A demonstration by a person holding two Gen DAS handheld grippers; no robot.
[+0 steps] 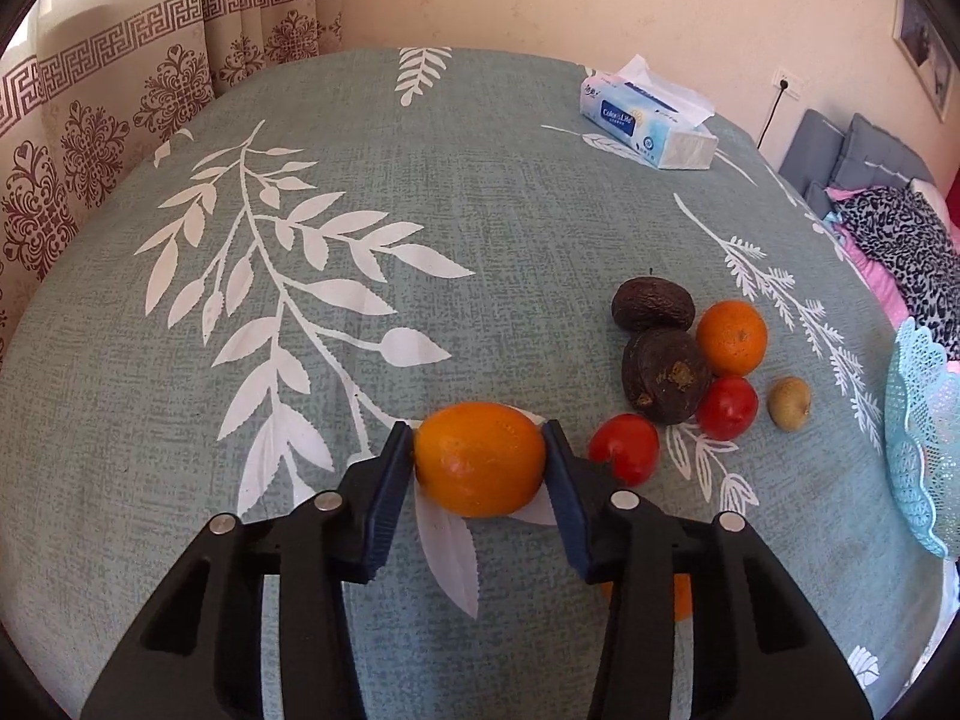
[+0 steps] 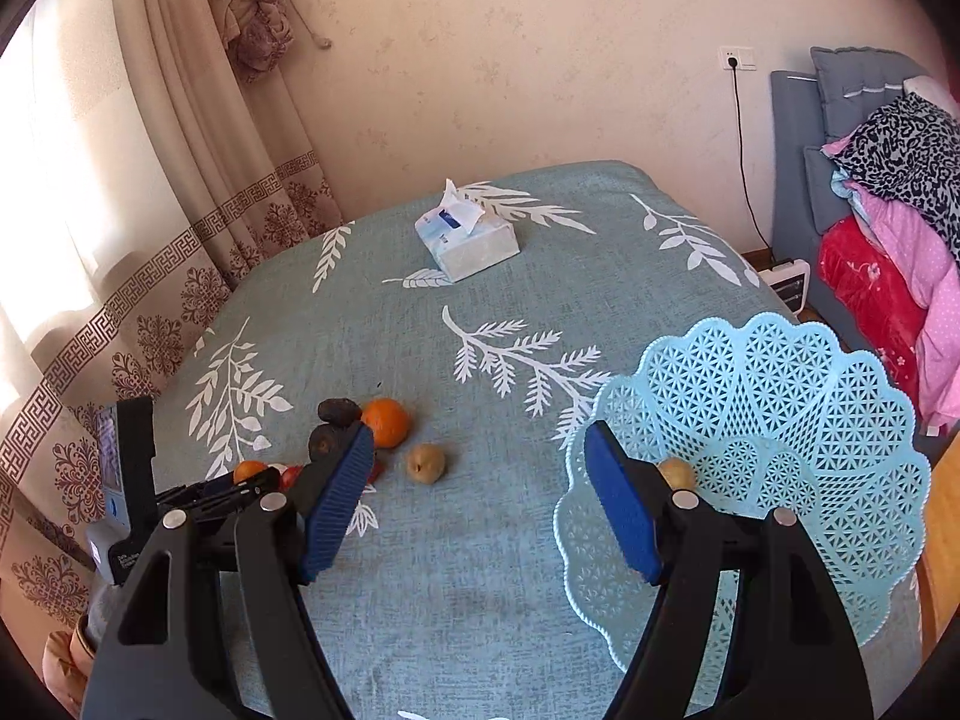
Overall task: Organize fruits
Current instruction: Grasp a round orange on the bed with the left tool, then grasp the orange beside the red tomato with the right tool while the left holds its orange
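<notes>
My left gripper (image 1: 480,450) is shut on an orange (image 1: 480,459) just above the teal leaf-print cloth. To its right lie two red fruits (image 1: 624,449), two dark avocados (image 1: 663,375), another orange (image 1: 732,337) and a small brown kiwi (image 1: 790,403). A further orange (image 1: 683,597) is partly hidden behind the right finger. My right gripper (image 2: 477,468) is open and empty, above the cloth beside the light blue lattice basket (image 2: 780,396). One brown fruit (image 2: 677,473) lies in the basket. The kiwi (image 2: 426,463) and the fruit pile (image 2: 384,420) show left of it.
A tissue box (image 1: 648,120) stands at the far side of the table (image 2: 480,588). Curtains hang on the left. A bed with piled blankets (image 2: 888,252) is on the right, past the table's edge. The left gripper's body (image 2: 135,480) shows in the right wrist view.
</notes>
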